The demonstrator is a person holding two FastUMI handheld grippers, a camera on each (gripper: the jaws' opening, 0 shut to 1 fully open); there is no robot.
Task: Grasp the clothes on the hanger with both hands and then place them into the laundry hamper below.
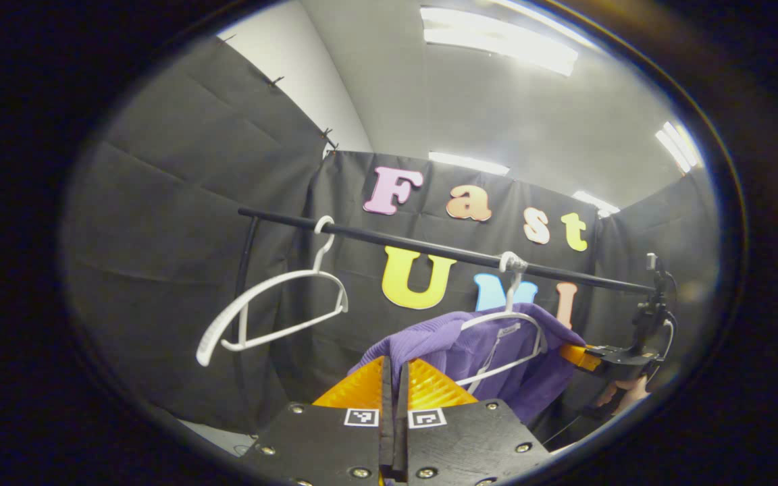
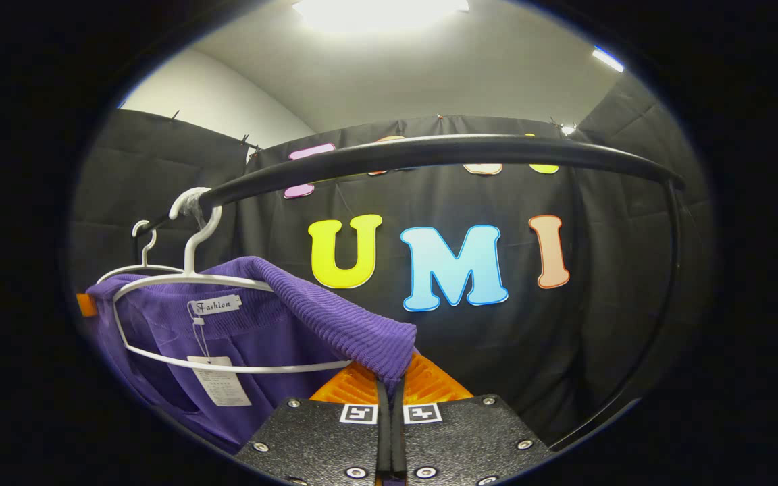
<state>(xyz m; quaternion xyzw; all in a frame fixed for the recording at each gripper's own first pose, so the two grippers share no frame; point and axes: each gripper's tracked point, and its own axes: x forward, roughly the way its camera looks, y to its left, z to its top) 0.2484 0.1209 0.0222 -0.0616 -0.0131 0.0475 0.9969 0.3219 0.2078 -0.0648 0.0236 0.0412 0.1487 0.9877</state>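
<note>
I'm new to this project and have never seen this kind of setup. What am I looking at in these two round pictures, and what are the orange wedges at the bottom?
Each picture comes from a fisheye camera riding on a hand-held two-finger gripper; a person holds one in each hand. The orange wedges are that gripper's own fingers.

In the left gripper view, the left gripper has its fingers closed on the near shoulder of a purple sweater. The sweater hangs on a white hanger from a black rail. A second, empty hanger hangs farther along the rail. At the sweater's far side you can see the right gripper and the hand holding it.

In the right gripper view, the right gripper's fingers are closed on the sweater's other shoulder. A paper tag dangles from the collar. So both grippers grip the sweater, which is not yet off its hanger.
</note>
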